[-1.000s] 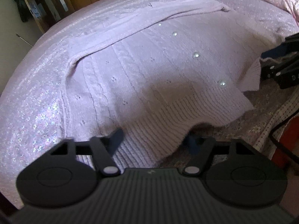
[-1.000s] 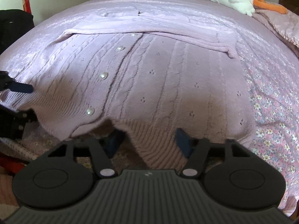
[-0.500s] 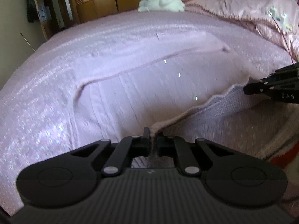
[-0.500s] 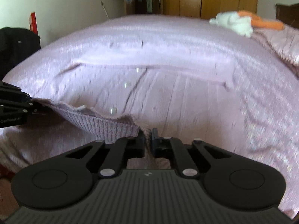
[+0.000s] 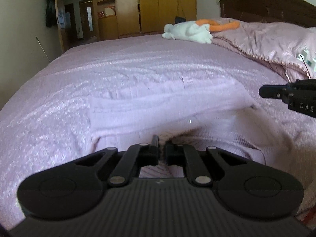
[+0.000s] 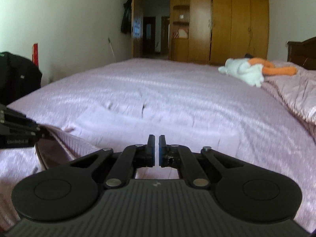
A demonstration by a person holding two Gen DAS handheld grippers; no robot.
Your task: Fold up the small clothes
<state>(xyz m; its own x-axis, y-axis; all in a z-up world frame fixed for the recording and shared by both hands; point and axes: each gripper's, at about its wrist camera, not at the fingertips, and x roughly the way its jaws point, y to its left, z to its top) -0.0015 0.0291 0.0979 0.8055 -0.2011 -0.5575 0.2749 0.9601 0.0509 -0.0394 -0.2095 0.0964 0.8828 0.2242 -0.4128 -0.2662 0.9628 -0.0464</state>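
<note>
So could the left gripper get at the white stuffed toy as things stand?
Probably not: the left gripper is shut on the cardigan hem, and the toy lies far across the bed.

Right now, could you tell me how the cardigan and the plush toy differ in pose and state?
The lilac cardigan lies near, its hem pinched by the left gripper; the white-and-orange plush toy lies far off, untouched. The cardigan's hem is raised; the toy lies flat. Both are on the bed.

Open bedspread (image 6: pixel 177 90) ahead; plush toy (image 6: pixel 244 72) far right by quilt (image 5: pixel 266 39).
</note>
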